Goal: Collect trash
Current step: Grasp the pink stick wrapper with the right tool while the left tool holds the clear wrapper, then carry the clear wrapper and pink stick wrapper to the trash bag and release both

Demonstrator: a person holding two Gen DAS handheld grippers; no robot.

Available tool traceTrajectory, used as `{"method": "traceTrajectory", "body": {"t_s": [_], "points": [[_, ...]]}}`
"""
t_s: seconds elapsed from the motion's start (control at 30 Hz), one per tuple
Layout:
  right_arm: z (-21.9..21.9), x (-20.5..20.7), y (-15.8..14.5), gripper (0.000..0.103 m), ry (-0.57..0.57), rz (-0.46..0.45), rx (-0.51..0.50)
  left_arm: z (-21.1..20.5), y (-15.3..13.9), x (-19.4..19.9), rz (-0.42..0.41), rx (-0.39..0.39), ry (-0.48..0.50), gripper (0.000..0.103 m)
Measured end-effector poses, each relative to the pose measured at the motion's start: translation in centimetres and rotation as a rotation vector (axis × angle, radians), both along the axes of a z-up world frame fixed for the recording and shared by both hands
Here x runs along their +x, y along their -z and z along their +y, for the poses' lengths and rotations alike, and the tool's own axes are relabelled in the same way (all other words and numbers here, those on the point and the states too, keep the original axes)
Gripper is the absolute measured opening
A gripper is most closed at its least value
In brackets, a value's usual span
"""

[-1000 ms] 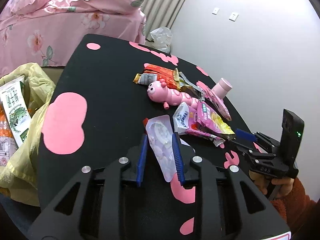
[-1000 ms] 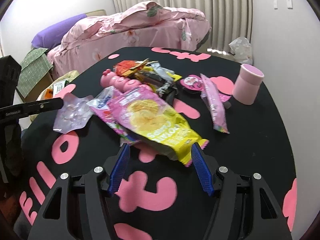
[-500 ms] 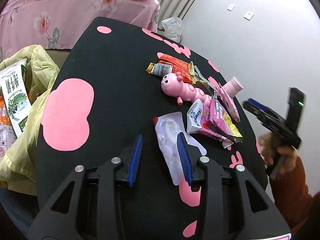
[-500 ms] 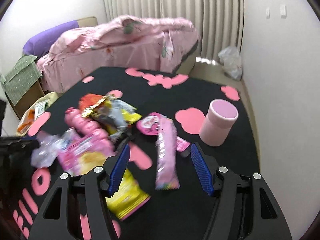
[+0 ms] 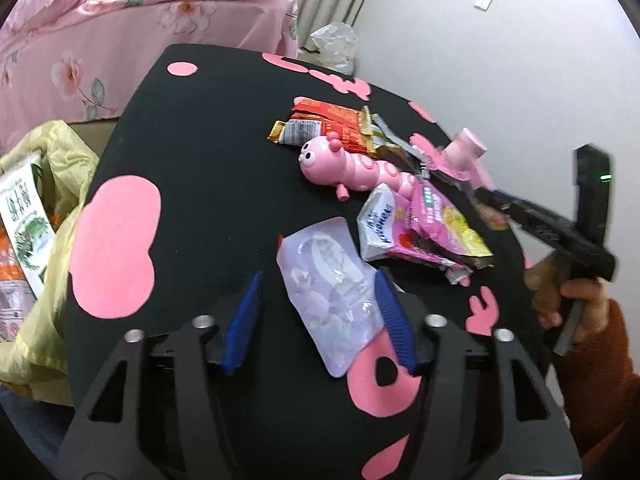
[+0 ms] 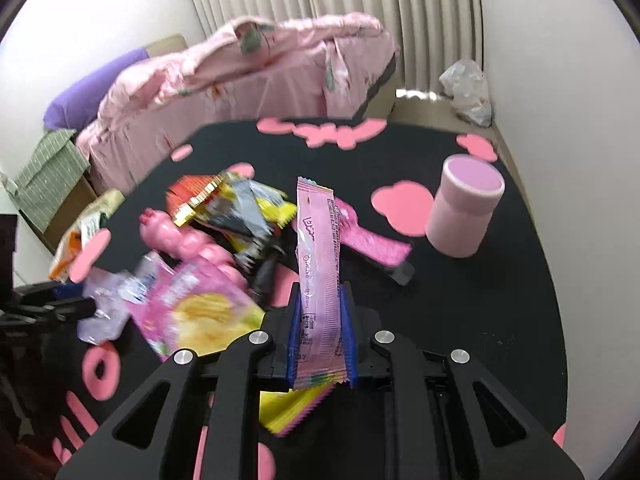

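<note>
Left wrist view: a yellow trash bag (image 5: 44,208) with packets inside hangs off the worktop's (image 5: 208,160) left edge. The left claw (image 5: 320,320), fingers spread, straddles a clear pouch (image 5: 332,288) whose long axis runs along them. Further right, the right claw (image 6: 320,336) is clamped on a long pink wrapper (image 6: 318,264), held upright; the bag lies well off to its left.

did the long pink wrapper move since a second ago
Yes. The long pink wrapper lay flat left of the pink cup; now it stands lifted off the table, pinched in the right claw.
</note>
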State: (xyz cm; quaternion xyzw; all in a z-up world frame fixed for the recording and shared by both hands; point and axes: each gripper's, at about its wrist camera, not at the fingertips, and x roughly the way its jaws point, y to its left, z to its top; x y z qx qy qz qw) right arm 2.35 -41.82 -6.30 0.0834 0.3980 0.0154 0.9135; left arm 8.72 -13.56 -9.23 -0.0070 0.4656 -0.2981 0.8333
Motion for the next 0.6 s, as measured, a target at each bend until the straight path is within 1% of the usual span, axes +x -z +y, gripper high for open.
{"method": "traceTrajectory", "body": {"t_s": [0.03,0.07,0.1,0.17,0.23,0.27,0.37,0.47,0.6], "points": [[0.2,-0.1,-0.5,0.017,0.003,-0.014,-0.006,-0.2,0.1,0.0,-0.007,0.025,-0.006,0.023],[0.8,-0.4,-1.1,0.017,0.004,-0.037,-0.013,-0.5,0.4,-0.1,-0.001,0.037,0.002,0.011],[1.1,-0.5,-1.6,0.017,0.005,-0.051,-0.015,-0.6,0.5,-0.1,0.001,0.039,0.007,0.007],[1.8,-0.7,-2.4,0.017,0.002,-0.076,-0.014,-0.4,0.3,-0.6,-0.016,0.032,0.009,0.004],[2.5,-0.9,-3.2,0.017,-0.008,-0.099,-0.008,0.3,-0.5,-1.2,-0.034,-0.01,0.004,0.002],[3.1,-1.1,-3.7,0.017,-0.018,-0.11,-0.006,0.9,-1.3,-1.5,-0.055,-0.032,-0.001,0.002],[4.7,-1.4,-5.1,0.017,-0.056,-0.141,-0.009,2.3,-3.2,-2.3,-0.124,-0.041,-0.023,0.002],[6.5,-1.3,-6.1,0.017,-0.097,-0.164,-0.022,4.2,-5.2,-2.3,-0.174,-0.051,-0.062,0.002],[9.0,-1.0,-7.3,0.017,-0.162,-0.187,-0.037,7.5,-7.1,-1.9,-0.233,-0.052,-0.146,0.002]]}}
